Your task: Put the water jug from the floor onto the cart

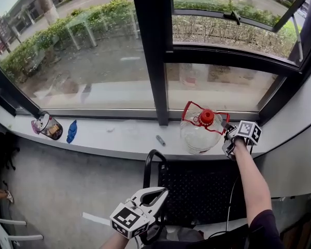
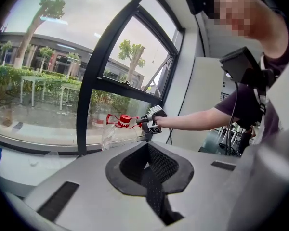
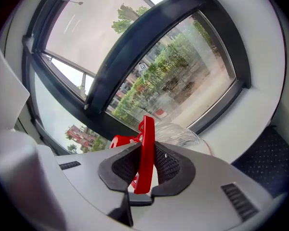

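The clear water jug [image 1: 197, 135] with a red cap [image 1: 206, 117] and a red carrying handle [image 1: 189, 109] is upright at the windowsill's front edge, just beyond the far end of the black perforated cart deck [image 1: 197, 188]. I cannot tell whether its base rests on anything. My right gripper [image 1: 227, 130] is shut on the handle's right side; in the right gripper view the red handle [image 3: 145, 148] is pinched between the pads, with the jug body [image 3: 180, 134] behind. My left gripper [image 1: 156, 195] is shut and empty, low beside the cart's black push handle [image 1: 148, 165]. The left gripper view shows the jug [image 2: 116, 131] ahead.
The white windowsill [image 1: 119, 136] carries a blue object [image 1: 72, 131], a small clear container [image 1: 48, 126] and a small dark item [image 1: 160, 139]. A thick black window post [image 1: 153, 51] rises left of the jug. White chair legs [image 1: 10, 232] stand on the grey floor at the lower left.
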Action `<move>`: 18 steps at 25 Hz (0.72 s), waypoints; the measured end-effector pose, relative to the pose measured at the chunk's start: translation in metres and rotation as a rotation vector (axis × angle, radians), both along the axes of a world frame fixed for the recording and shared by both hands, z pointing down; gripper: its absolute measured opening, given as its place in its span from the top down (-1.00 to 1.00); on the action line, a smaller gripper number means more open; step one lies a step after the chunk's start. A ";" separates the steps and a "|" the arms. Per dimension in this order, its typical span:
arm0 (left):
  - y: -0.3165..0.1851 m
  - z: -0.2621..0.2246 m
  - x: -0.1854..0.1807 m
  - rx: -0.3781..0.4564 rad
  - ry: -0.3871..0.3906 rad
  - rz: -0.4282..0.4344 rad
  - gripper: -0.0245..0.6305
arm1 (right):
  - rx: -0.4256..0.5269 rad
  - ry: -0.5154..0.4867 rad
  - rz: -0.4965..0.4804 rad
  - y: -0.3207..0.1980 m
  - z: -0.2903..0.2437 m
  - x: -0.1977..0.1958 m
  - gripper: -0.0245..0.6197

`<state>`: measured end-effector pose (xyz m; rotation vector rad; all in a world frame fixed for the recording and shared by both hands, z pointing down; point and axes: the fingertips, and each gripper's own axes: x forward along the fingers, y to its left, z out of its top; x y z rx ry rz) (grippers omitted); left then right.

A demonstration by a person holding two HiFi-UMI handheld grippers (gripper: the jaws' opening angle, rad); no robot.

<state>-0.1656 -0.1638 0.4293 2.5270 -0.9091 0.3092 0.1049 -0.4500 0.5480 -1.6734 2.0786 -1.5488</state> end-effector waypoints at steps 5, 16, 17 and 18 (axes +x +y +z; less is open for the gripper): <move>-0.040 -0.006 0.009 -0.010 0.041 -0.033 0.94 | 0.035 -0.029 -0.041 0.024 -0.018 -0.003 0.71; -0.085 0.026 0.036 -0.178 0.146 -0.021 0.58 | 0.127 -0.247 -0.090 0.111 -0.061 0.017 0.71; -0.087 0.029 0.040 -0.195 0.155 -0.015 0.51 | 0.138 -0.267 -0.095 0.122 -0.065 0.019 0.71; -0.088 0.033 0.043 -0.216 0.169 -0.009 0.43 | 0.151 -0.283 -0.105 0.134 -0.069 0.020 0.71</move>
